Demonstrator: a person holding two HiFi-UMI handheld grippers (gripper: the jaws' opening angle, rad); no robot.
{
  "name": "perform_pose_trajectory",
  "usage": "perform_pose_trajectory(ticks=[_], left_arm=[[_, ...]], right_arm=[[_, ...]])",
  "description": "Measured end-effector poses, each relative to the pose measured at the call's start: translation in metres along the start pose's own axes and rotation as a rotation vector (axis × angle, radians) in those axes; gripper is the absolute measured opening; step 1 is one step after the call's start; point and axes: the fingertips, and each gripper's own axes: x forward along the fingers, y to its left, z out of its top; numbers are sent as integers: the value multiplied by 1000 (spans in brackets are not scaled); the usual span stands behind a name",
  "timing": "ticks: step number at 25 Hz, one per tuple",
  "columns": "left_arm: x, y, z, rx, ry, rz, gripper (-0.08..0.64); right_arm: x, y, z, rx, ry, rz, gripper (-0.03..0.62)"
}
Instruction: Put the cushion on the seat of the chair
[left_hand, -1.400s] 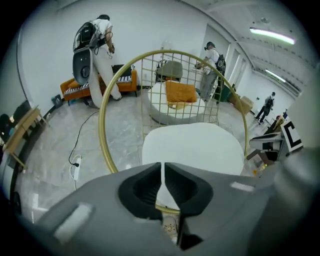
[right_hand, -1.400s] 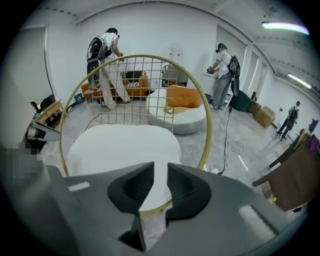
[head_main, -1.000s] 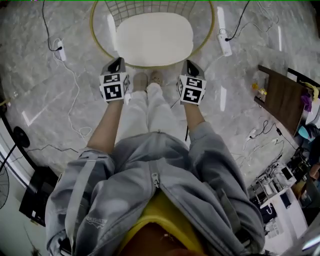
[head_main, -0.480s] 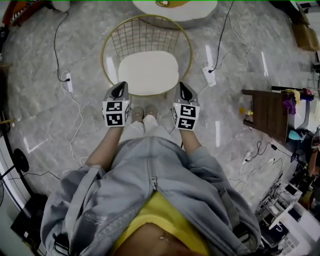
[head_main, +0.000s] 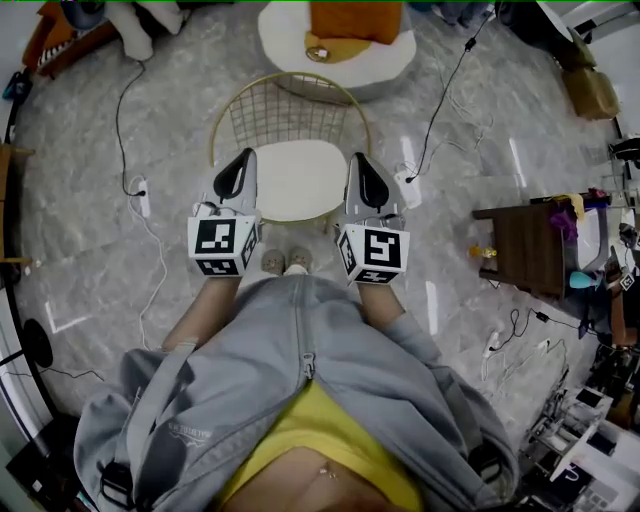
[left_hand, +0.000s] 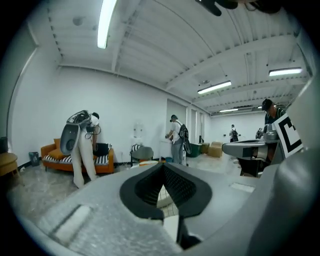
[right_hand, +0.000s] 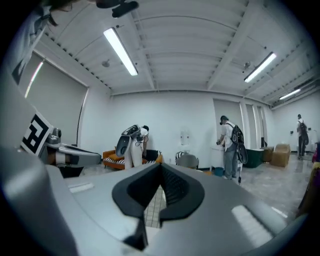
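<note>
Plainly, the white cushion (head_main: 300, 178) is seen lying on the seat of the gold wire chair (head_main: 290, 100), which stands on the grey marble floor (head_main: 90, 250). The left tongs (head_main: 238, 172) and the right tongs (head_main: 366, 180) are held side by side at the chair's front; from the head view they overlap the cushion's left and right edges. In each gripper view the tongs are shown pressed together with nothing between them, pointed nearly level into a white room. An orange sofa (left_hand: 60, 156) and several people are made out there by the far wall. Beyond the chair, a round white pouf (head_main: 385, 60) is seen with an orange pillow (head_main: 345, 18) on it. Cables and a power strip (head_main: 143, 197) are laid on the floor beside the chair.
</note>
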Motion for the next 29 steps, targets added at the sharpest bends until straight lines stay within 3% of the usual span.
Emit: perform_pose_trajectory(ticks=[3, 7, 29], left_arm=[[-9, -9, 36, 2, -73, -12, 6], [-17, -19, 56, 10, -93, -22, 6], [-25, -32, 58, 18, -104, -27, 6]], right_arm=[[-9, 6, 39, -18, -85, 20, -1], [-17, 14, 61, -19, -120, 52, -2], [-26, 15, 60, 9, -123, 92, -2]])
